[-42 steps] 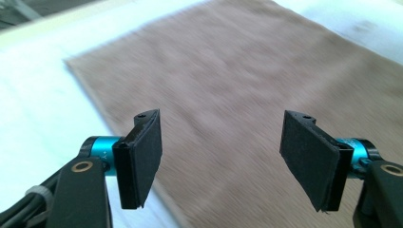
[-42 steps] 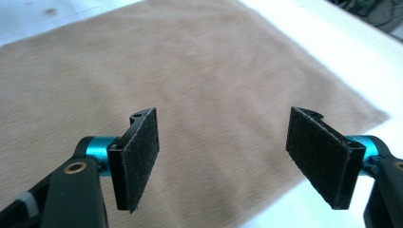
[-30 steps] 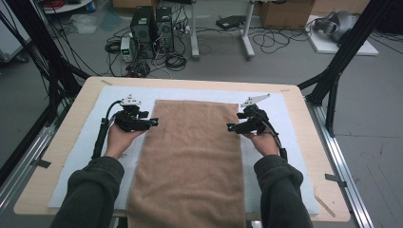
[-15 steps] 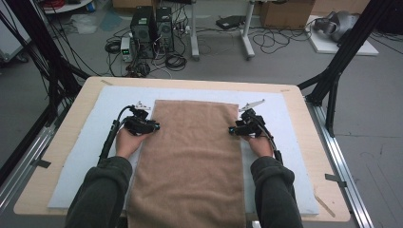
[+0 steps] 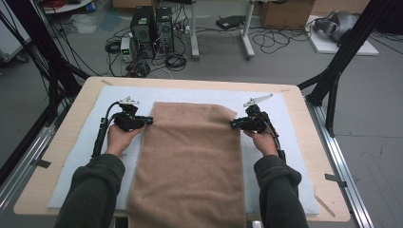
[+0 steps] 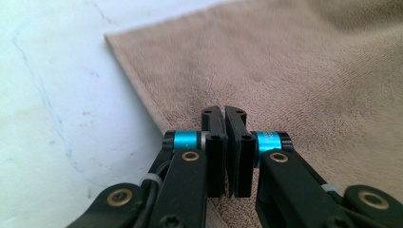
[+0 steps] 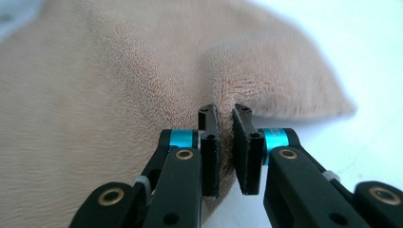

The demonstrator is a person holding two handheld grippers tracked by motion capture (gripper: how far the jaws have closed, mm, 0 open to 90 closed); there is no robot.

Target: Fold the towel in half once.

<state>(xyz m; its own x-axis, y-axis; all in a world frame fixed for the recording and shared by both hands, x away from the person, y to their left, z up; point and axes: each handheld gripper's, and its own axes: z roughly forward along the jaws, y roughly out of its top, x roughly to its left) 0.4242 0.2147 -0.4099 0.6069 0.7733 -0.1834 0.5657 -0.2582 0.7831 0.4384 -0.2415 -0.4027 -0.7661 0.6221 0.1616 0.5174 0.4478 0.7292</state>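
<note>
So, biggest thing first: the tabletop is a light wood slab with a white mat covering most of it. Past its far edge the floor is a mess of cables, with two black computer towers and some cardboard boxes.

On the mat lies a tan towel, long and flat, running down the middle from near the far edge all the way to the near edge, where it goes out of frame. Its far right corner looks a bit puckered up off the mat; the rest lies smooth.

The person's dark green sleeves come in from the near edge, one on each side of the towel.

The left tool is at the towel's left edge, close to the far left corner of the cloth. In the left gripper view its jaws have just been closing and now sit nearly together right at the hem, with the towel edge running in between them, so it's pinching the cloth.

The right tool mirrors that on the towel's right edge near the far right corner. In the right gripper view its jaws have just been closing too, and a raised fold of towel is squeezed in the narrow gap between the pads.
</note>
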